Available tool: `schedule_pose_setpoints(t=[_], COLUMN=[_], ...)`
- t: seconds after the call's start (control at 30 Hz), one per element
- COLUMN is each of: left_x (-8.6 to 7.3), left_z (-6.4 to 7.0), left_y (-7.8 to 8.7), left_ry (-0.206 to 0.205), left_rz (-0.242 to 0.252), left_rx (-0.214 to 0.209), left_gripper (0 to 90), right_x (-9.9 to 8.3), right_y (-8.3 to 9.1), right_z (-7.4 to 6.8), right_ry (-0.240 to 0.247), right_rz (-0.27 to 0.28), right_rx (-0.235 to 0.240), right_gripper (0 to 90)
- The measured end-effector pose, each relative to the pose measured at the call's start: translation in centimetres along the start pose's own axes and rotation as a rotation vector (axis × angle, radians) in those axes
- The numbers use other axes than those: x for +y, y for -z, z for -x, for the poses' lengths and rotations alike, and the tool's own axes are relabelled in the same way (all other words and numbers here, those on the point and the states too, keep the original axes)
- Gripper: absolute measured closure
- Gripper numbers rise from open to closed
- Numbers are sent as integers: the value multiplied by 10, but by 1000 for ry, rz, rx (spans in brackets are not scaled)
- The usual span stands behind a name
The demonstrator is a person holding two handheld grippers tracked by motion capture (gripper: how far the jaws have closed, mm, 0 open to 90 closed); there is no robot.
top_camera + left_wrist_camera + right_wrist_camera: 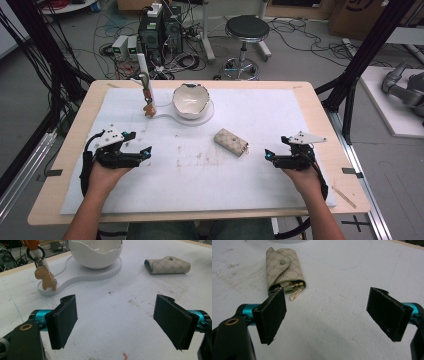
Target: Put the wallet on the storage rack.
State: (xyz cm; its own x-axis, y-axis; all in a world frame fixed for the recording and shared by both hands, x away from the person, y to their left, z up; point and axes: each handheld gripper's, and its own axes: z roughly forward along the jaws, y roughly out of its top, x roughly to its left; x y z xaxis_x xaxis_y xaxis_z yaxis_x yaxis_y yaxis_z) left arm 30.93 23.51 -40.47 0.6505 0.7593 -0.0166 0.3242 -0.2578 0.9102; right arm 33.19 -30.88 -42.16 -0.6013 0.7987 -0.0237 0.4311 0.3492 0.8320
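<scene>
Key pouch (231, 142) lies flat on the table (310, 100), just below-right of the white bowl (190, 100), long axis slanting, open end toward the right hand-held gripper (270, 156). Both hand-held grippers gape, left one (145, 151) included.

Seen from above, the person's left forearm enters at 7 o'clock, its hand gripping the black left gripper with teal accents (142, 152), fingers (63, 321) spread wide and pointing toward 3 o'clock. The right forearm enters at 5 o'clock; the matching black right gripper (270, 156) points toward 9 o'clock, fingers (273, 315) likewise apart.
</scene>
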Motion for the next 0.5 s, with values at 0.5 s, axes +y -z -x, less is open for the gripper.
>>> schedule_pose_setpoints(t=[0.5], left_x=[-8], left_z=[-2], left_y=[17], left_ry=[6], left_rz=[0], left_rx=[20], left_gripper=[193], right_x=[17], right_y=[-22], right_z=[-8], right_ry=[30], right_rz=[-8], right_rx=[49], right_gripper=[163])
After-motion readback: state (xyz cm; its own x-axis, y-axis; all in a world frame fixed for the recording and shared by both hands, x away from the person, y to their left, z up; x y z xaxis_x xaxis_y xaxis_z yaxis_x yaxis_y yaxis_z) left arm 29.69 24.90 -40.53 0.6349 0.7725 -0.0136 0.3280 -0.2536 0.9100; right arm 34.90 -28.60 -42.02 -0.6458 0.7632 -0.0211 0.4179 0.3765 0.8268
